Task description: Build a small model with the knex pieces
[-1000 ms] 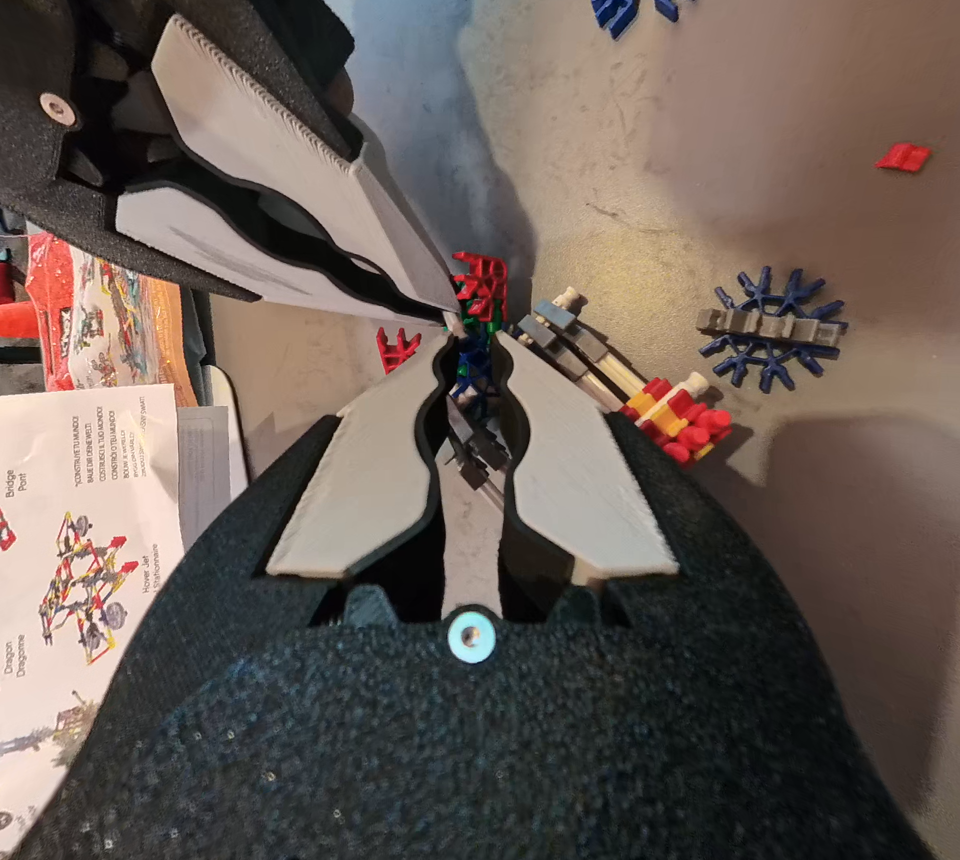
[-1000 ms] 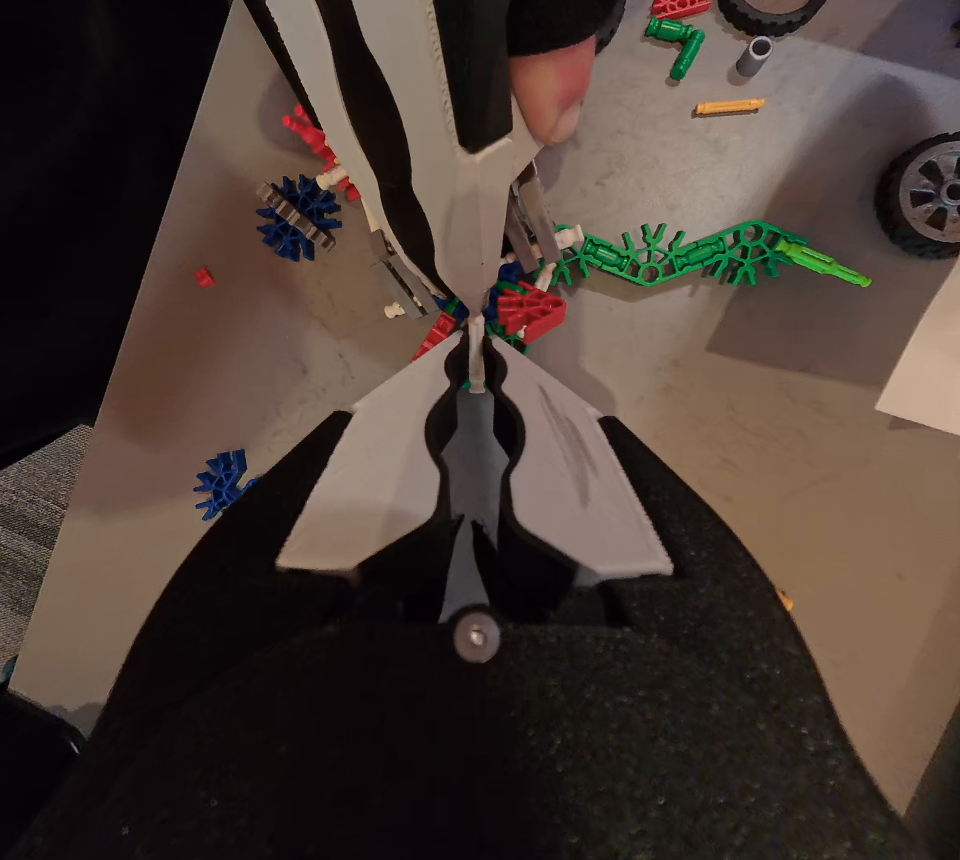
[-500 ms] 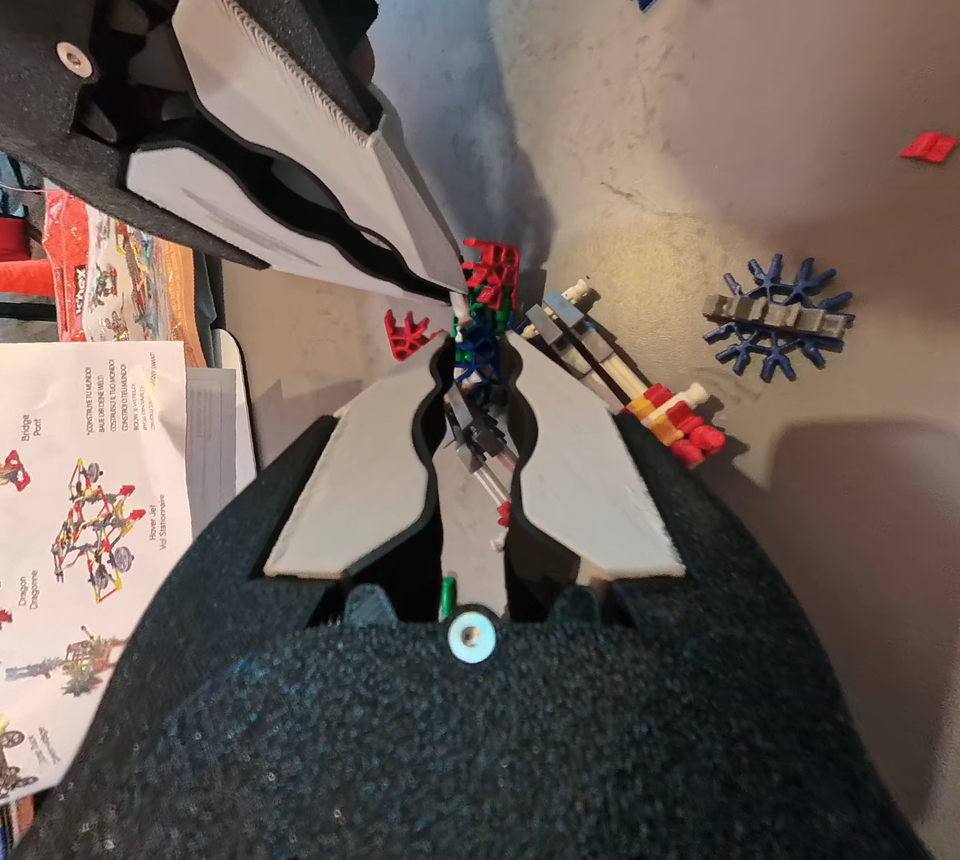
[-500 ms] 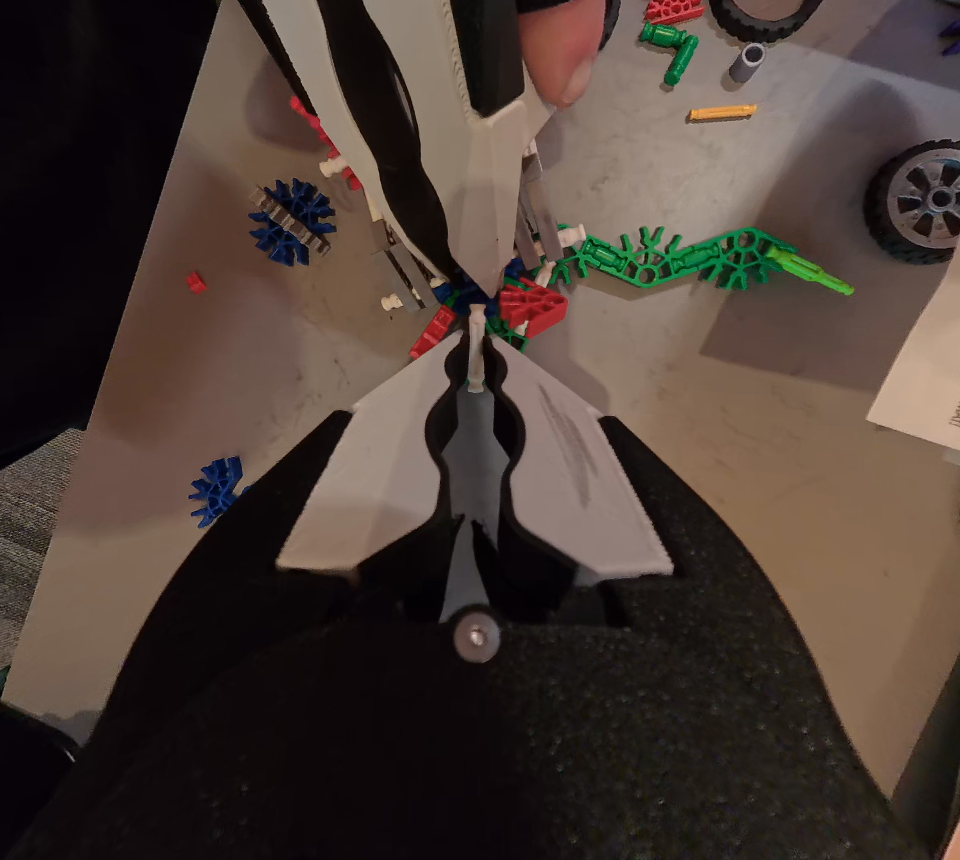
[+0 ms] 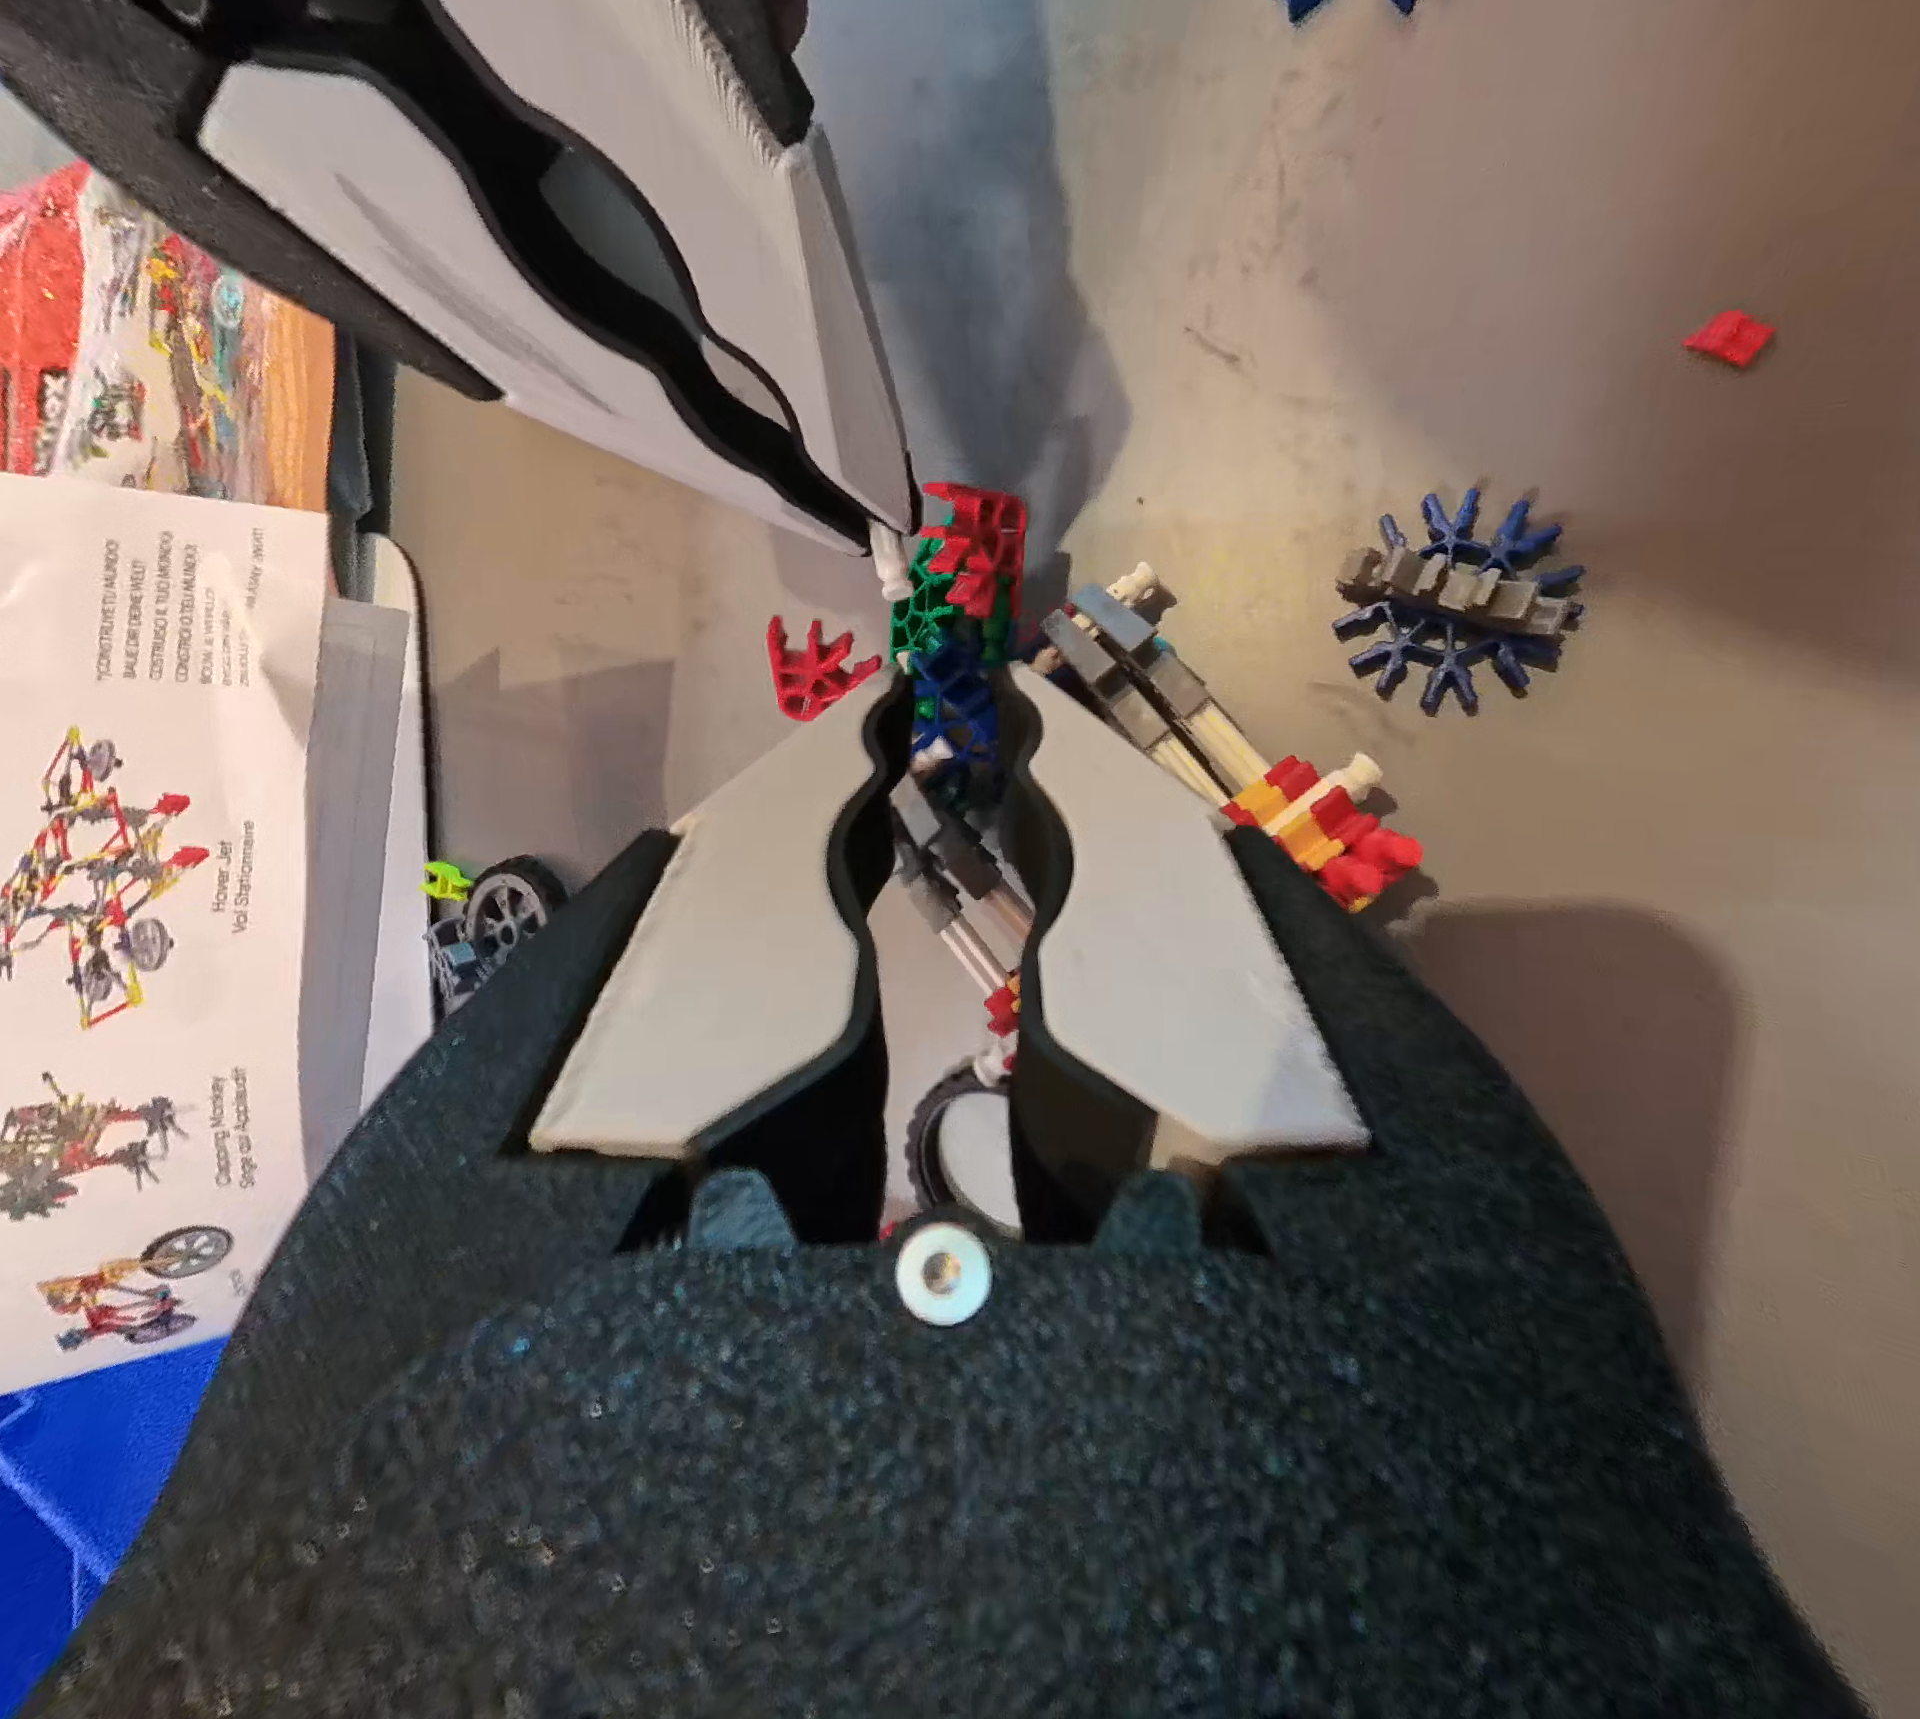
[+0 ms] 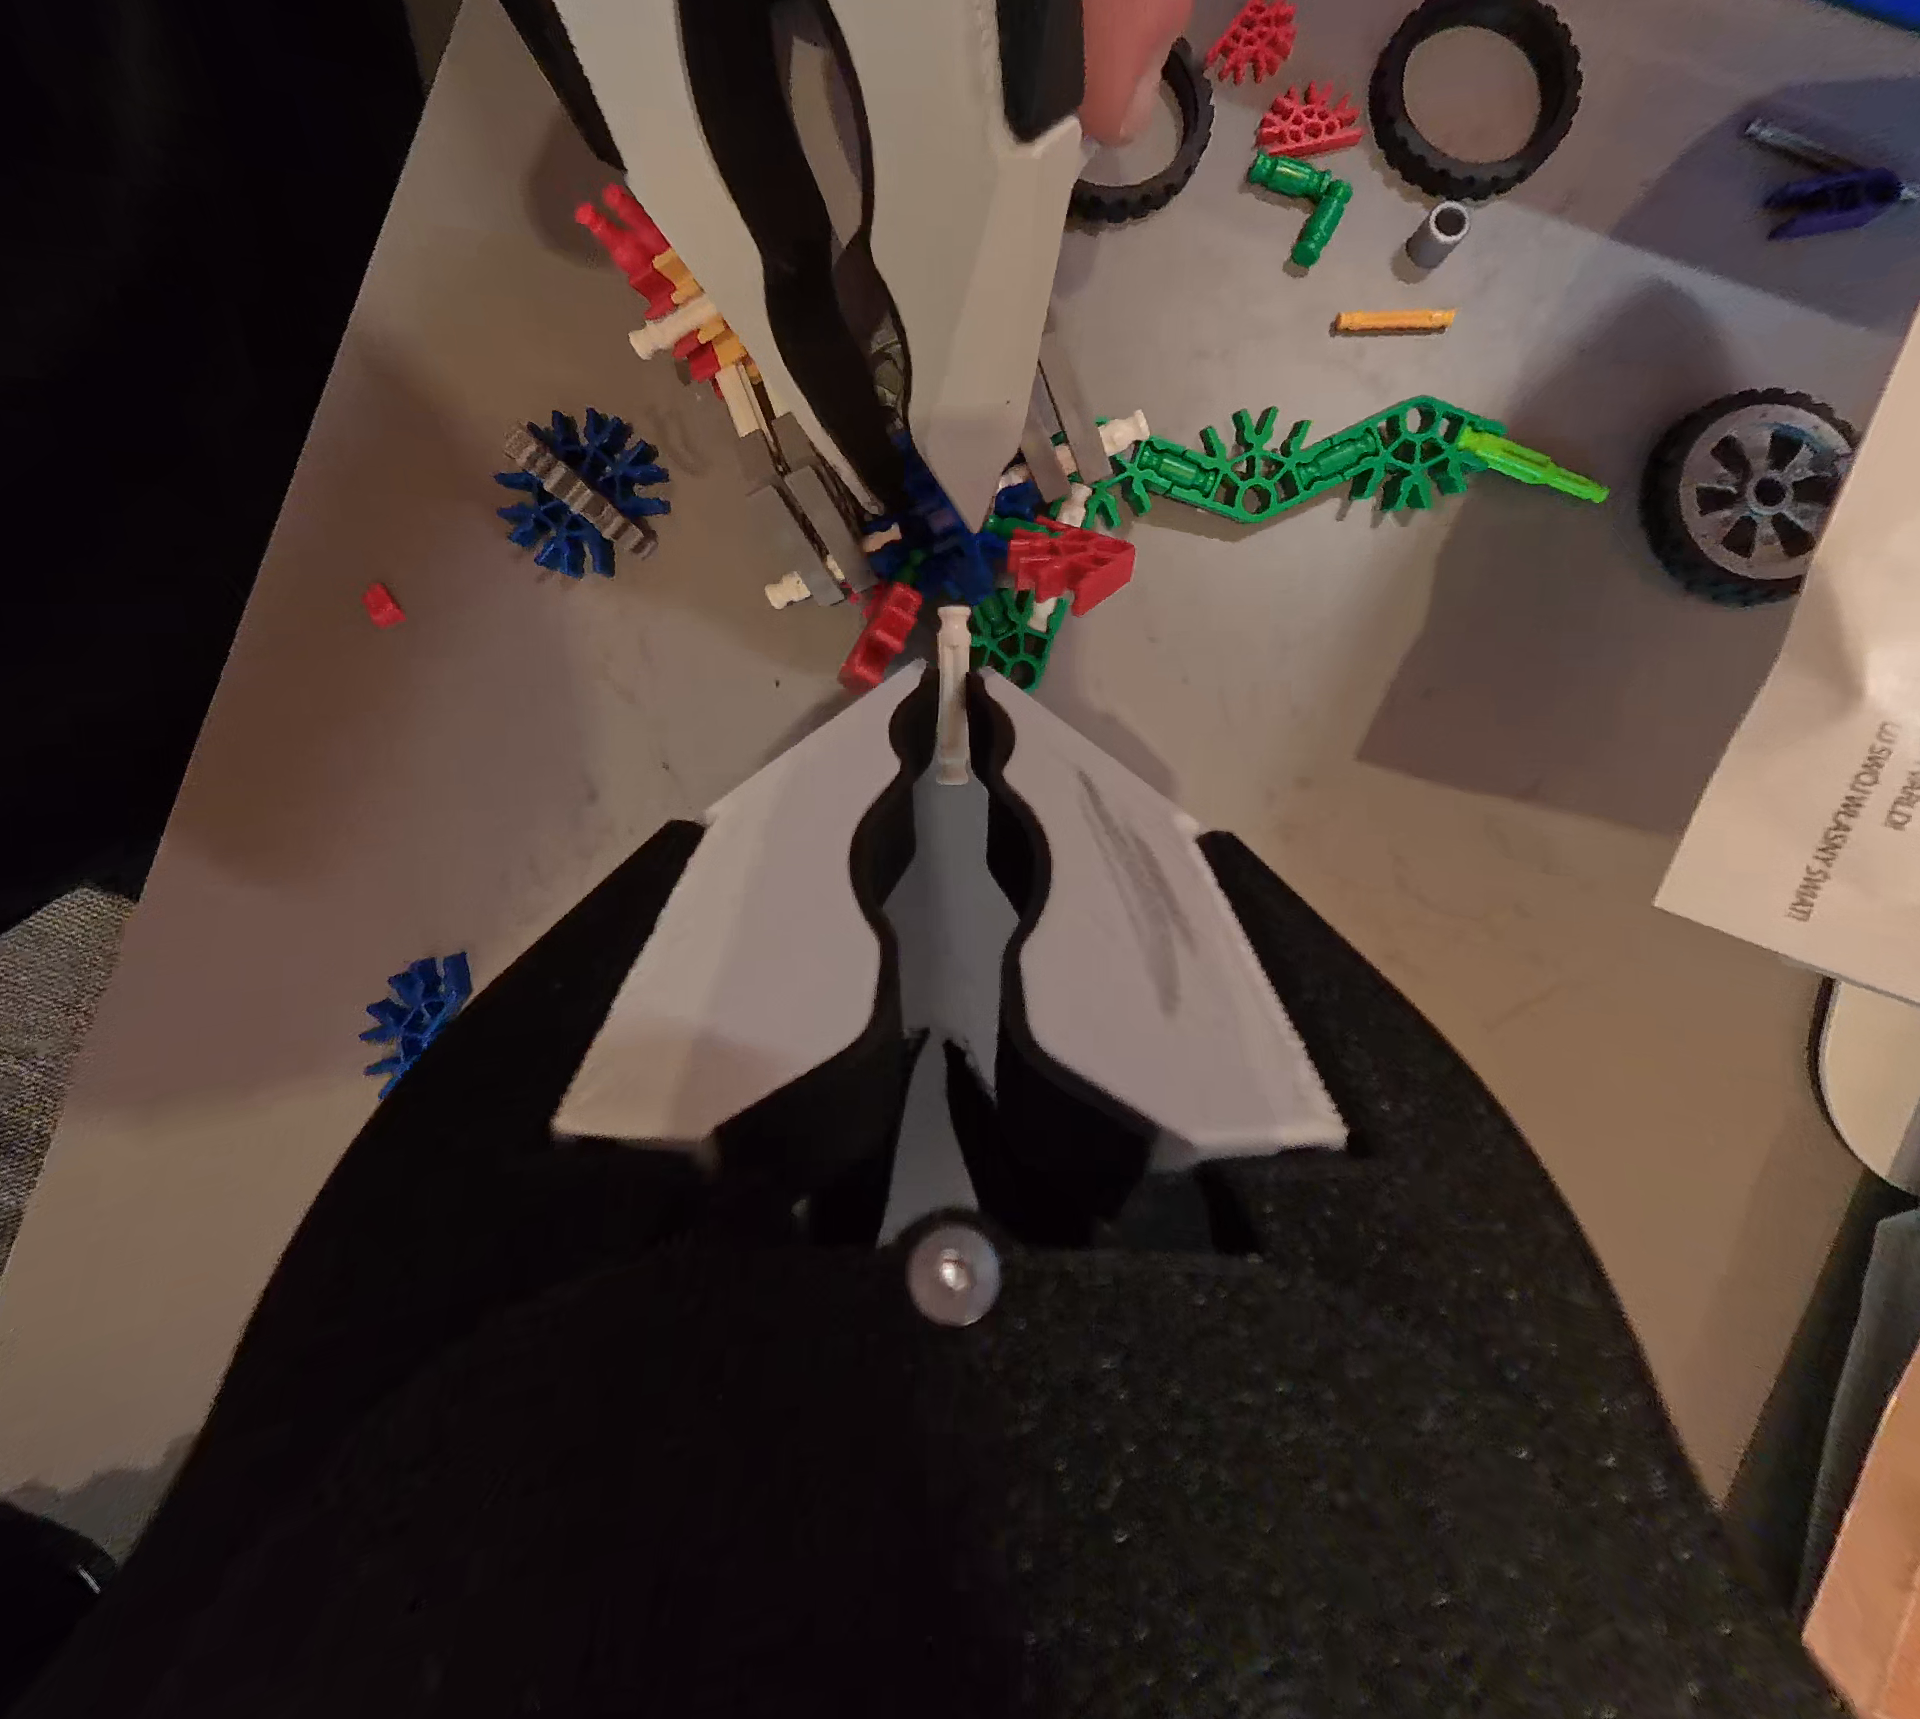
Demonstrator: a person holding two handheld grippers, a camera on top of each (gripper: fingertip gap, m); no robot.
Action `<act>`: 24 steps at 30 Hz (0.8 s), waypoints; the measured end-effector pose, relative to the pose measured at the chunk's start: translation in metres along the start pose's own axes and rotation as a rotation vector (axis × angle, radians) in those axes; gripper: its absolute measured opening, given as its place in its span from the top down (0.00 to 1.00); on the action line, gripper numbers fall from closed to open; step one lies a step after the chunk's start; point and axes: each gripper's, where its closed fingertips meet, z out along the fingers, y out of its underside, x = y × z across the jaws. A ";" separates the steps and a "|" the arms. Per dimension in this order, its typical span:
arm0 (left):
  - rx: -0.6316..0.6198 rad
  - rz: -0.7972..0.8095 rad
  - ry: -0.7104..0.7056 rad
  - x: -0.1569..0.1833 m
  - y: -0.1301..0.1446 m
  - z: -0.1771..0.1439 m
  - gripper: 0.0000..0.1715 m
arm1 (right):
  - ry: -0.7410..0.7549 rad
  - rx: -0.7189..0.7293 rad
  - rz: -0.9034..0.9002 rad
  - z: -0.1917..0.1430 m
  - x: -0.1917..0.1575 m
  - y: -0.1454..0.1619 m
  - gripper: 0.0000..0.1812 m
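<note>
The white rod (image 6: 949, 744) is pinched between the closed fingers of my right gripper (image 6: 948, 677), its tip right at the green connector (image 6: 1013, 635) of the toy model (image 5: 966, 547) just ahead, while my left gripper (image 5: 956, 682) clamps the model's blue connector (image 5: 951, 713).

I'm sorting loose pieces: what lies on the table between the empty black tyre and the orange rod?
In the right wrist view, between the tyre and the orange rod lie a small grey tube and, beside it, a bent green connector.
</note>
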 end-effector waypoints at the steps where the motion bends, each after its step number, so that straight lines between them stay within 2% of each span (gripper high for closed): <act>1: -0.009 0.002 0.003 0.002 0.001 0.001 0.91 | 0.002 -0.004 -0.004 0.001 -0.001 0.000 0.98; 8: 0.029 -0.068 0.010 -0.003 -0.010 -0.013 0.91 | 0.018 -0.021 -0.012 0.006 -0.001 0.000 0.97; 14: -0.095 -0.117 0.019 0.005 0.009 -0.004 0.91 | 0.020 -0.011 -0.017 0.005 0.000 -0.002 0.97; 24: -0.103 -0.102 0.024 0.004 0.010 0.006 0.95 | 0.029 -0.026 -0.031 0.010 -0.002 -0.003 0.97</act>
